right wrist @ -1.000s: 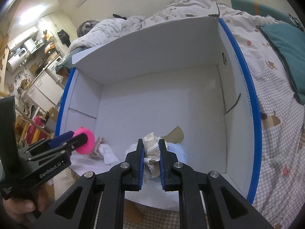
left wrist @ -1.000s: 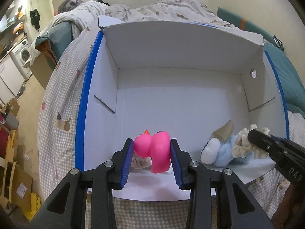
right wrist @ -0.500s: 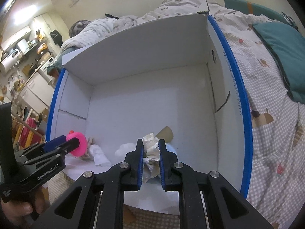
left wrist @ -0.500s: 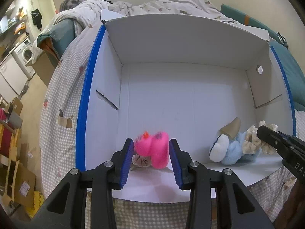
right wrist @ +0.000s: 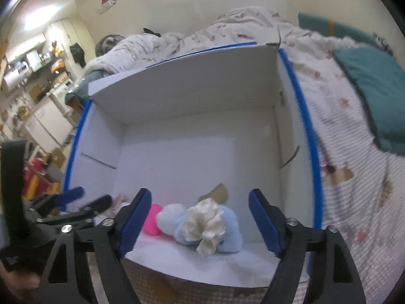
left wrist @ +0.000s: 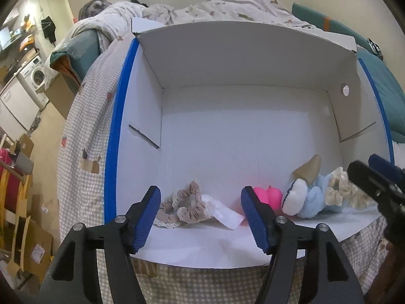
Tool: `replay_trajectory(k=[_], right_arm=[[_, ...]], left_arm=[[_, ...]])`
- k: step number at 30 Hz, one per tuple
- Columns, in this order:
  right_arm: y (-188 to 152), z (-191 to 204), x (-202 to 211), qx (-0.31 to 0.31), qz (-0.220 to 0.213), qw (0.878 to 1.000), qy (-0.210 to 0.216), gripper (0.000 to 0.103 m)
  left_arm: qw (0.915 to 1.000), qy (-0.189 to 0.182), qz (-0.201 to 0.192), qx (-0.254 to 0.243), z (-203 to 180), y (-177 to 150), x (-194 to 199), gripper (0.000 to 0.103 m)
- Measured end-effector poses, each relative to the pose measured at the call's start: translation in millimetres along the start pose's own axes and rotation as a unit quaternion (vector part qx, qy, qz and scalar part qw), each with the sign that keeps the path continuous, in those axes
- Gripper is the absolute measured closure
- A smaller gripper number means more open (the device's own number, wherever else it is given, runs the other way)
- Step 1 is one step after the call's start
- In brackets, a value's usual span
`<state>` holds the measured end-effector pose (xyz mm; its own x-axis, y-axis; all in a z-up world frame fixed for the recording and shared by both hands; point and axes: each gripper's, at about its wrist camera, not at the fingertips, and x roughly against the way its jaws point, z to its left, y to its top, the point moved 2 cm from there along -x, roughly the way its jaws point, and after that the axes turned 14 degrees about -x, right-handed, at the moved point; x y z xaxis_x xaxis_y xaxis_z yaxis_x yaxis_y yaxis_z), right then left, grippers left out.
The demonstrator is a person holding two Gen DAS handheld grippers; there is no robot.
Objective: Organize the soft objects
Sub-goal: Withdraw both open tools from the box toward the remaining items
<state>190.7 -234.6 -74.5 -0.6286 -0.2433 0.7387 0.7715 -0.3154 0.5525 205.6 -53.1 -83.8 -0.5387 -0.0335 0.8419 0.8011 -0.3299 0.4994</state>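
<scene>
A white cardboard box with blue edges lies on the bed, also in the right wrist view. Inside near its front lie a beige scrunchie, a white cloth, a pink toy, a blue and white plush and a cream scrunchie. My left gripper is open and empty, in front of the beige scrunchie. My right gripper is open and empty, with the cream scrunchie lying on the plush between its fingers. The pink toy lies left of the plush.
The box sits on a checked bedspread. A rumpled duvet and teal pillows lie behind and to the right. Left of the bed are cardboard boxes and a washing machine.
Both grippers have opened. The left one let go of the pink toy, which now lies further right by the plush. The right one let go of the cream scrunchie.
</scene>
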Motion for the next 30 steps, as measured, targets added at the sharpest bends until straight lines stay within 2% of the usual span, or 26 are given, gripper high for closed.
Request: replay_trajectory(k=[3,9,21,26,30], right_arm=[[-1,-4,-6,-0.022,0.033,0.999,0.028,0.017],[2,-11,0,-0.045,0.03,0.997,0.047,0.017],[-2,-23,22,-0.068,0.012,0.997,0.03,0.017],[-11,-21,42,-0.053,-0.011,0.998,0.016,0.017],[-23,-26,55,-0.068,-0.025,0.997,0.003,0.017]], left_arm=[[1.0,-0.002,0.005,0.0,1,0,-2,0.04],[1.0,0.0,0.002,0.0,1,-1,0,0.04],[0.9999,0.0,-0.013,0.01,14,-18,28,0.04],[0.9995,-0.002,-0.021,0.023,19,-28,43,0.04],[0.9991,-0.002,-0.027,0.034,25,-39,55,0.04]])
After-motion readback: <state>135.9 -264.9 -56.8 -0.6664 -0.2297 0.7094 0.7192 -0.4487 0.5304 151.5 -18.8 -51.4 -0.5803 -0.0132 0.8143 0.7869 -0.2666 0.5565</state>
